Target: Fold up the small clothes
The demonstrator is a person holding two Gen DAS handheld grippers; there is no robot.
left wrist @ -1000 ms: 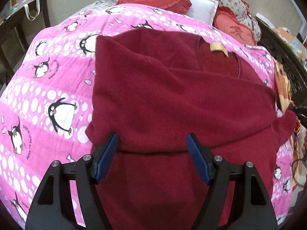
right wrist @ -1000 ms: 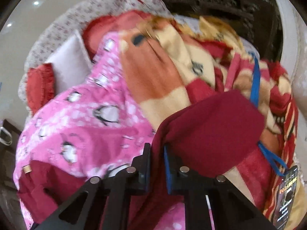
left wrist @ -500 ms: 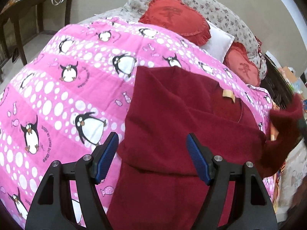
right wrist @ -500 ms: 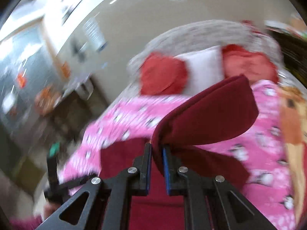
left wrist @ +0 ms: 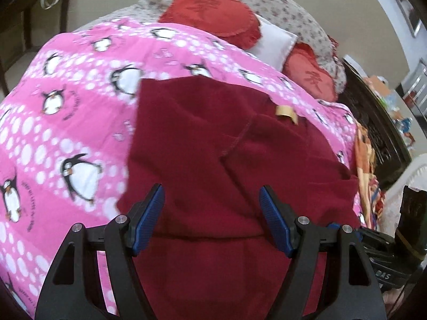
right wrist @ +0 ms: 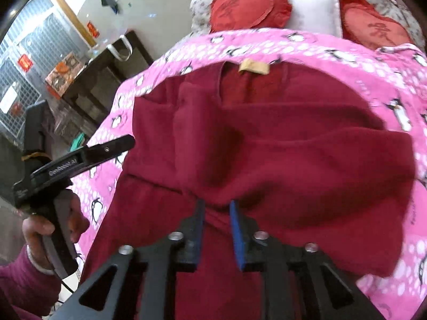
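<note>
Dark red top is lying spread on the pink quilt, collar tag pointing toward the red cushions at the head of the bed. Both sleeves are now lying across the body of the top: one band running in from the quilt's open side, the other sleeve draped over the front from the opposite side. Right gripper is hanging over the end of that sleeve; its jaws have just been opening, with a fold of red cloth between them and the pads seeming to be letting go rather than pinching. Left gripper is hovering above the lower body of the top, jaws standing wide apart with nothing between them; in the right wrist view it is sitting off the top's edge, over the quilt, gripped by a hand. Judging progress: sleeve folds look about done, though the second sleeve is lying bunched and could want smoothing. Still remaining, by my reading: bringing the hem up toward the tag to halve the top, then tidying.
</note>
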